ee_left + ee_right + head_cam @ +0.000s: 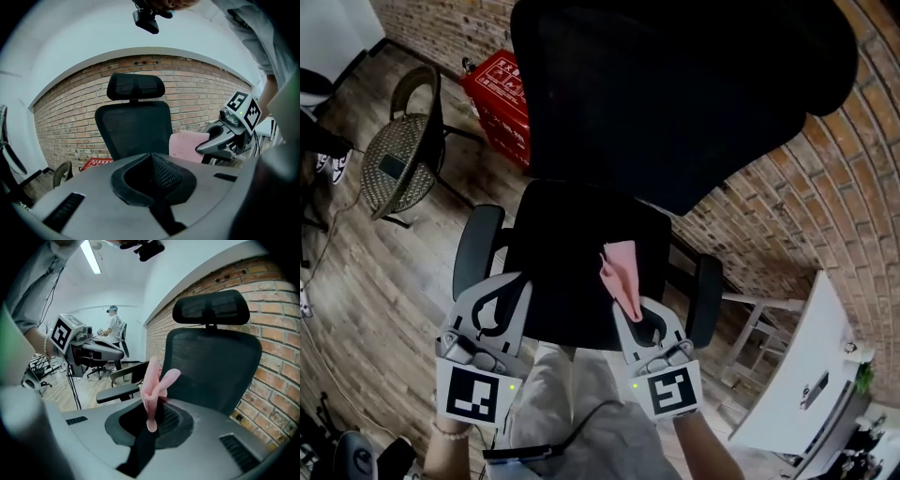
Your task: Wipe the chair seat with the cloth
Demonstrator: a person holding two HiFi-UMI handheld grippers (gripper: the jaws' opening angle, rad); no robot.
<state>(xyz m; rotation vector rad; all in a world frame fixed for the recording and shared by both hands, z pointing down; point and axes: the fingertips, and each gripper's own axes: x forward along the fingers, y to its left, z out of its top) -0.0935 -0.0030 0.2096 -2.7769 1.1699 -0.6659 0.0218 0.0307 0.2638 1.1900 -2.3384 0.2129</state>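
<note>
A black office chair stands against the brick wall, its seat right below me and its mesh backrest beyond. My right gripper hovers over the seat's right front, shut on a pink cloth. In the right gripper view the cloth sticks up bunched from the closed jaws, with the backrest behind it. My left gripper is over the seat's left front edge, shut with nothing in it. The left gripper view shows the backrest, the cloth and the right gripper.
The chair's armrests flank the seat. A wicker chair and a red box stand on the wooden floor at left. A white cabinet sits at lower right by the brick wall. A person stands far off.
</note>
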